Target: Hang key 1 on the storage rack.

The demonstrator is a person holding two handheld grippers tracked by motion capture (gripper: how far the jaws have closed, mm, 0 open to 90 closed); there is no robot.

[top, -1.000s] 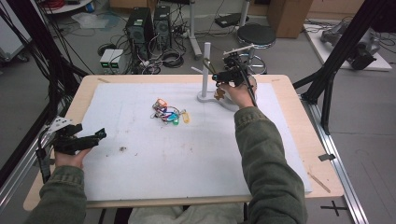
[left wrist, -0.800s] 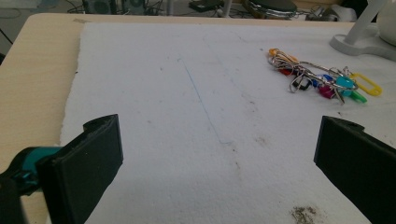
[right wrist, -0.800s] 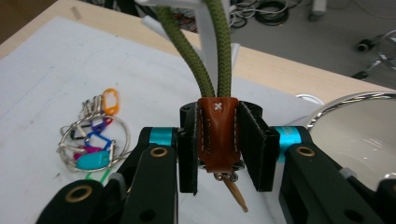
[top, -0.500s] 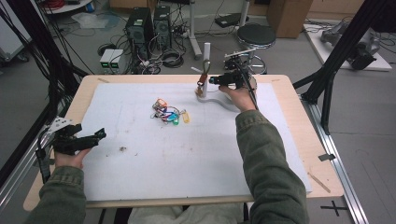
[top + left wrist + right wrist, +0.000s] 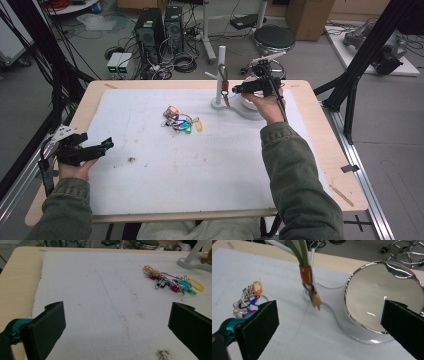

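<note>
Just ahead of our right gripper (image 5: 329, 322), its jaws wide apart and empty, a key on an orange strap (image 5: 306, 275) hangs from the white stand (image 5: 220, 75); it looks light and swingy, best pinched at the strap. Our left gripper (image 5: 115, 327), also spread, hovers well short of the key bunch (image 5: 172, 281).

In the right gripper view the green strap (image 5: 299, 251) and the white post (image 5: 312, 257) behind it run off the top edge, so what they hang from is cut away, and the small tan piece (image 5: 316, 301) dangling below the orange tag (image 5: 306, 273) is blurred. At the upper right of the left gripper view the white stand base (image 5: 193, 263) is clipped by the frame. In the high view the key bunch (image 5: 179, 120) is too small to separate into single tags.
</note>
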